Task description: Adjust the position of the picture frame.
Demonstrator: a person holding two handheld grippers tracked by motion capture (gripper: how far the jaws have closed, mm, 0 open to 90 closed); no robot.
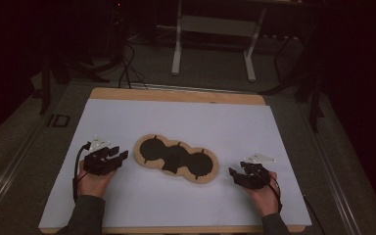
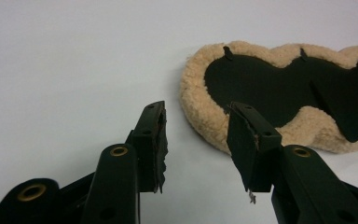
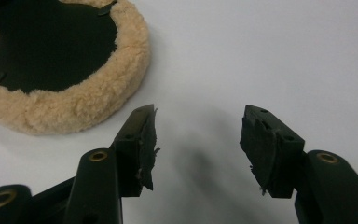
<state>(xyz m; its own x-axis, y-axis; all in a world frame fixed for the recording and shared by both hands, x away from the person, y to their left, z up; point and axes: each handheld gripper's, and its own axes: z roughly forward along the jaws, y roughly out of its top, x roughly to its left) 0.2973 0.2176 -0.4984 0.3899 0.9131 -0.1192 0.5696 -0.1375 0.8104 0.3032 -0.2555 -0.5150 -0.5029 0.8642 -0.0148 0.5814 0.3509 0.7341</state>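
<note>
A fleecy three-lobed pad (image 1: 176, 158) lies flat in the middle of the desk (image 1: 215, 117), on its pale sheet, between the two hands. It has a tan woolly rim and a dark inner face turned up, with small dark tabs along the far edge. Its long axis runs left to right, the right end sitting a little nearer than the left.

The left tongs (image 1: 108, 157) rest just beside the pad's left lobe, jaws apart with nothing between them; in the left gripper view the tongs (image 2: 196, 140) point at the woolly edge (image 2: 205, 112), one jaw tip close to it but not pressing on it. The right tongs (image 1: 240, 176) sit just off the right lobe, also standing open and empty; in the right gripper view (image 3: 198, 144) the pad's rim (image 3: 74, 107) lies to the left of the jaws, apart from them.

The pad looks light, soft and floppy, so I'd expect it to sag or fold if lifted by one end. The fleece rim seems the best hold: thick, grippy, easy to pinch. Taking both end lobes together should keep it level. Nothing about it seems fragile
</note>
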